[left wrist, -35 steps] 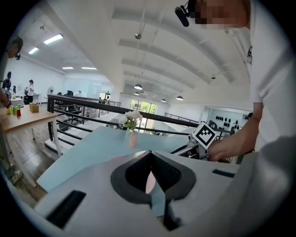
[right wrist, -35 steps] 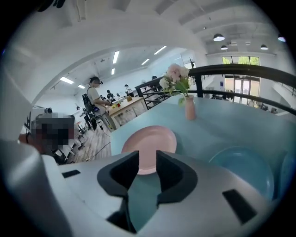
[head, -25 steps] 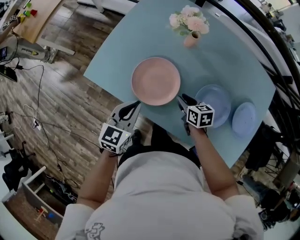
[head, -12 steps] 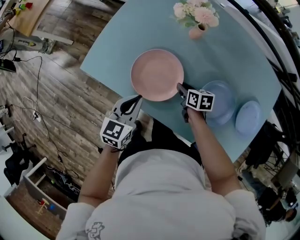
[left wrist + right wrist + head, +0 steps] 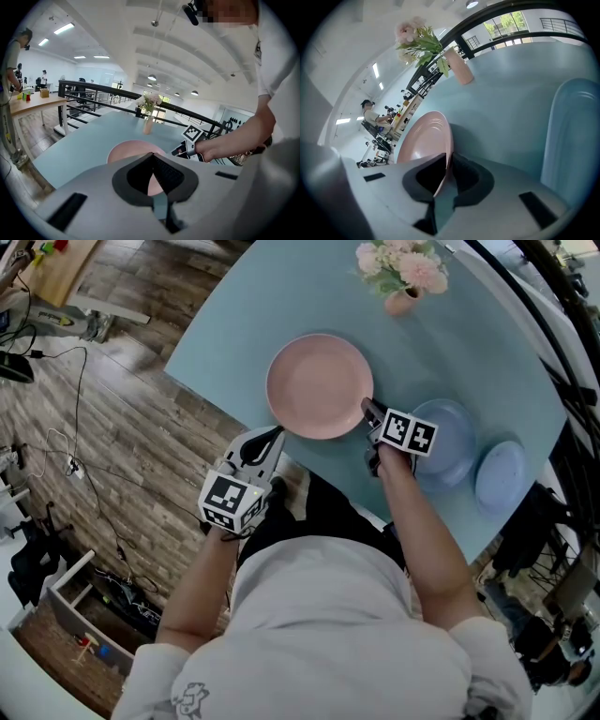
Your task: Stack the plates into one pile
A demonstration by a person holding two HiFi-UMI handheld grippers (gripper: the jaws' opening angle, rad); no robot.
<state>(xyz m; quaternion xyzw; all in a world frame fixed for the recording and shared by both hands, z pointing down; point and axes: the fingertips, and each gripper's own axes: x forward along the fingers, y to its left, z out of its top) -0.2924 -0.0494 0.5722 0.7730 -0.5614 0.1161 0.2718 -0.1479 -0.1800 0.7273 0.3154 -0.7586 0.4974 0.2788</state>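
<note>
as its jaws just closed, right hand-held gripper (image 5: 367, 412) pinches pink plate (image 5: 319, 385) — near rim.

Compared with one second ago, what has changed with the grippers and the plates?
The right gripper moved up to the pink plate, and its jaws have just been closing on its rim. The left gripper stayed back, holding nothing. The larger blue plate, smaller blue plate and vase did not move.

open lab hall, workbench (image 5: 33, 102), floor cables (image 5: 77, 409), railings (image 5: 89, 89)
</note>
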